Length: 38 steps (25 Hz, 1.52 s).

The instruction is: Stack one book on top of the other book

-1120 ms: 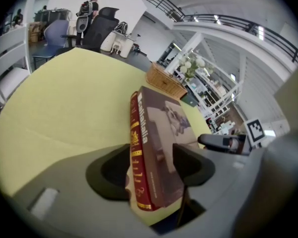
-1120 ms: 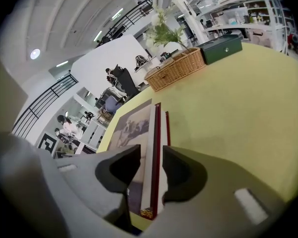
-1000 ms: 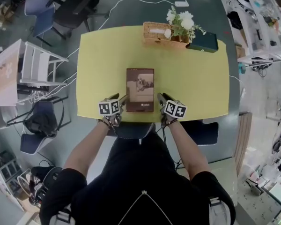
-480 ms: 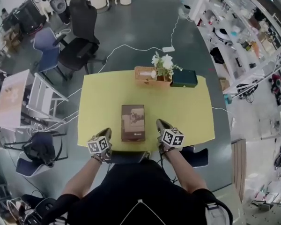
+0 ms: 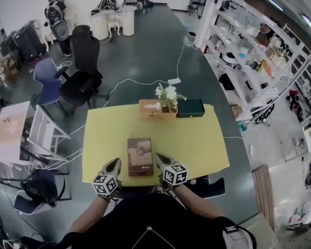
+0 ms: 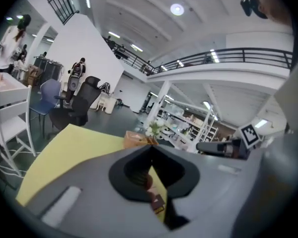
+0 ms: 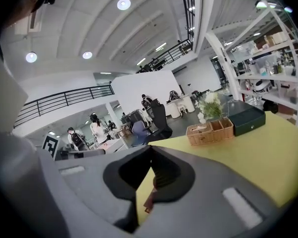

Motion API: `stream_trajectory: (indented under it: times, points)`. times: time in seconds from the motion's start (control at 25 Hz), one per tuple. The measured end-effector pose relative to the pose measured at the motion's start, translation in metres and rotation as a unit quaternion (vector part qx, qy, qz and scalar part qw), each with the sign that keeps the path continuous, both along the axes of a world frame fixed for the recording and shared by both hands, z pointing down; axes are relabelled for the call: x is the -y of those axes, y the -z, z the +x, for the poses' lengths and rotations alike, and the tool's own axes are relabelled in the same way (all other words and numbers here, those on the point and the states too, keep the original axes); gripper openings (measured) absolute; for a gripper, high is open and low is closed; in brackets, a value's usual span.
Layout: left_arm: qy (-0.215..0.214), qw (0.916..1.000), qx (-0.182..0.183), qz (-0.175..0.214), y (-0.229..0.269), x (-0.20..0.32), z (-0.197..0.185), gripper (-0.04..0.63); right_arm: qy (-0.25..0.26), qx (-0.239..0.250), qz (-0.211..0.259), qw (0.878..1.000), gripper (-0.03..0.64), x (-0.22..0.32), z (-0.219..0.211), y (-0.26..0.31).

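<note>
While the yellow table (image 5: 197,144) is filling the middle of the head view, a brown book (image 5: 140,156) is lying flat near its front edge, squarely in front of the person, where both hands can be reaching it evenly. Only one cover is showing from above. Whether the second book is sitting under it I cannot tell, though the single tidy outline is suggesting the stack is already made. At the far edge a dark green box (image 5: 191,108), a wicker basket (image 5: 147,108) and white flowers (image 5: 168,93) are standing together, well apart from the book and out of the working area. The left gripper (image 5: 114,165) and the right gripper (image 5: 160,158) are hovering over the near edge, one at each side of the book's near end, touching nothing. Each gripper's own view is showing its jaws pressing together with nothing between them, only a sliver of book and table peeking past the tips. Empty and clear, they are looking, to my judgement, done with the job rather than preparing a grasp.
</note>
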<state>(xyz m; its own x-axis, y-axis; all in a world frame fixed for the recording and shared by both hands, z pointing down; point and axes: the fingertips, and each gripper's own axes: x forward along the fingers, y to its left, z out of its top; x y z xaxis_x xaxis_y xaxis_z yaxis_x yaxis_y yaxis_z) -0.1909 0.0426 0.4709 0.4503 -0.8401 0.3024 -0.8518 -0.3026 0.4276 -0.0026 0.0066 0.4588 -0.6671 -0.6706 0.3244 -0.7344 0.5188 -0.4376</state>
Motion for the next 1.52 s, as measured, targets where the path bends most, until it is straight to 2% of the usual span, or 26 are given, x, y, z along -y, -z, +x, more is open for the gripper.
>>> stream_trajectory:
  times: [0.48,1.0,1.52]
  points:
    - [-0.021,0.9991,0.004,0.038,0.026,-0.017,0.01,0.008,0.0,-0.005,0.03,1.0,0.003,-0.012,-0.004,0.023]
    - [-0.023,0.9954,0.01,0.092,0.079,-0.001,0.0,0.008,-0.006,-0.033,0.094,0.995,0.003,-0.008,0.002,0.067]
    - [-0.02,0.9964,0.002,0.083,0.076,-0.001,0.002,0.008,-0.019,-0.045,0.105,0.993,0.003,-0.001,0.009,0.068]
